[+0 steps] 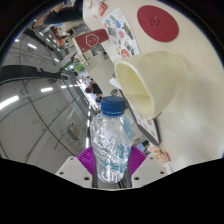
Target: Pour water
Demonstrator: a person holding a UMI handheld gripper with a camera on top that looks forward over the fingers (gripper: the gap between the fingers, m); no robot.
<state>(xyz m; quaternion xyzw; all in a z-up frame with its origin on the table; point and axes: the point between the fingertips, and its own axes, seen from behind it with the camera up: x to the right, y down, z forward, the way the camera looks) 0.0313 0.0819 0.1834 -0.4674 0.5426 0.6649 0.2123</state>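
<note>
A clear plastic water bottle [111, 143] with a blue cap [114, 103] stands between my fingers, and both purple pads [89, 159] press on its sides, so my gripper [110, 170] is shut on it. The whole view is rolled over, so the bottle is tilted. Its cap points at the rim of a cream paper cup [152, 82] just beyond it. The cup's opening faces the cap. I cannot see any water flowing.
The cup rests on a white table [120, 45] that bears printed sheets [125, 38] and a round dark red mat [156, 20]. Behind stretches a large room with ceiling lights [45, 90] and rows of desks.
</note>
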